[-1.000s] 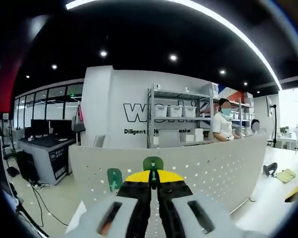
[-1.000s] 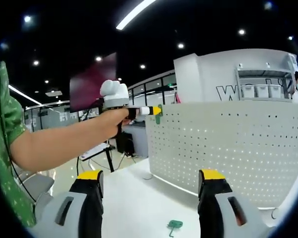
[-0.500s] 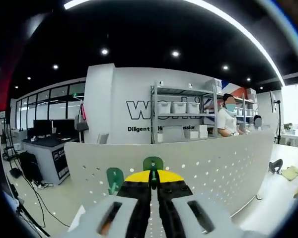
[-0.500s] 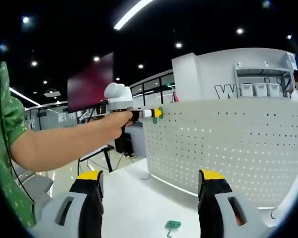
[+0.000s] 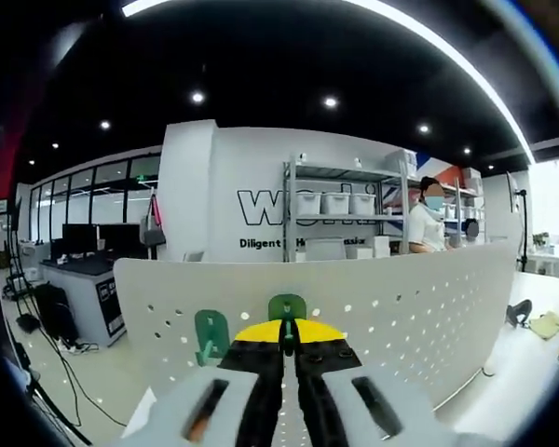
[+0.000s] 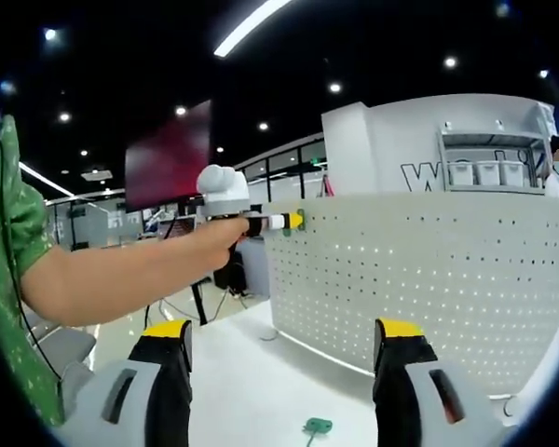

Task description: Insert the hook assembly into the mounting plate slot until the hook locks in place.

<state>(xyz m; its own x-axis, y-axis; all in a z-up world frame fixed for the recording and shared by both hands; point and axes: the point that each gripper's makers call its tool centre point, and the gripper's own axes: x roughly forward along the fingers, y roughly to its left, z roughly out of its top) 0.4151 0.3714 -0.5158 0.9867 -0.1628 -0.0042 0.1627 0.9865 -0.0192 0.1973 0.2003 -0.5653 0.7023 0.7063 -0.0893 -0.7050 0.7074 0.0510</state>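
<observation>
The jaws of the left gripper [image 5: 287, 346] are pressed together on a small green hook [image 5: 286, 308], which is held right up against the white board full of holes [image 5: 401, 307]. The jaws of the right gripper [image 6: 284, 372] are spread wide apart, with nothing between them. A second green hook [image 5: 211, 333] is seen already sitting in the board, just beside the held one. A third green hook [image 6: 313, 427] is seen lying on the white table [image 6: 252, 372], well apart from the board.

The hook is judged to be light, stiff plastic — easy to twist out of line if it is pinched near its tip. It is best held by its flat back part, so that the tip is left free for a hole. The board is thin and may bend a little when pushed.

Since one second ago, the left gripper has been brought closer to the board — the held hook was clear of the edge then and is now against the holes.
</observation>
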